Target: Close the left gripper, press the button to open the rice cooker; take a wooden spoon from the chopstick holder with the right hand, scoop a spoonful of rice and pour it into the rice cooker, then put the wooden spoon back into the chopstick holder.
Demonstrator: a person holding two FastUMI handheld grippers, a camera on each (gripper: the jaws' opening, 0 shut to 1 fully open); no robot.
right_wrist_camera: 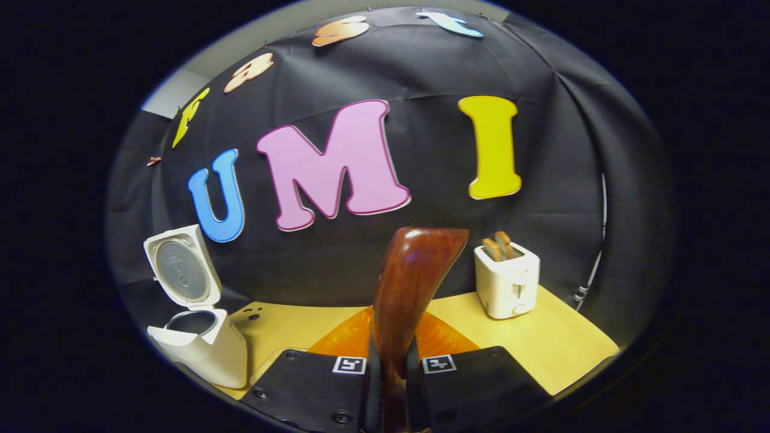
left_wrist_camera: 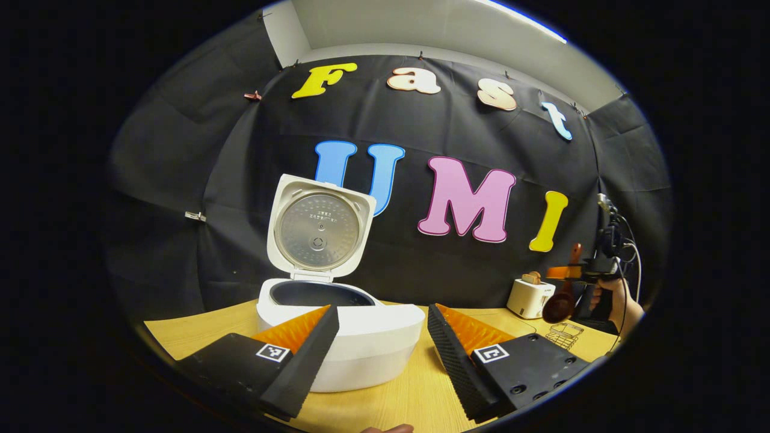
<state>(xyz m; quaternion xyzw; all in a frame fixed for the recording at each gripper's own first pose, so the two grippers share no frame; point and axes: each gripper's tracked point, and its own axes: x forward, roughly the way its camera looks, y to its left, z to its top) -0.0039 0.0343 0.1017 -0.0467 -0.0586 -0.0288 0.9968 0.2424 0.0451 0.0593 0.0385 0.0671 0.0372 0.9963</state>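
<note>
Gripping spoon (right_wrist_camera: 415,282) in right gripper (right_wrist_camera: 391,367), fingers clamped on handle, bowl end up, long axis running away from fingers. Left gripper (left_wrist_camera: 379,337) spread wide, empty, just near cooker (left_wrist_camera: 343,337), lid up. Cooker well left of spoon in right gripper view (right_wrist_camera: 198,349). Next, prob. scoop rice, then swing left to pot.

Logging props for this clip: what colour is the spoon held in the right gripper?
Glossy reddish-brown wood. The wooden spoon shows best in the right gripper view, clamped in the right gripper.
</note>
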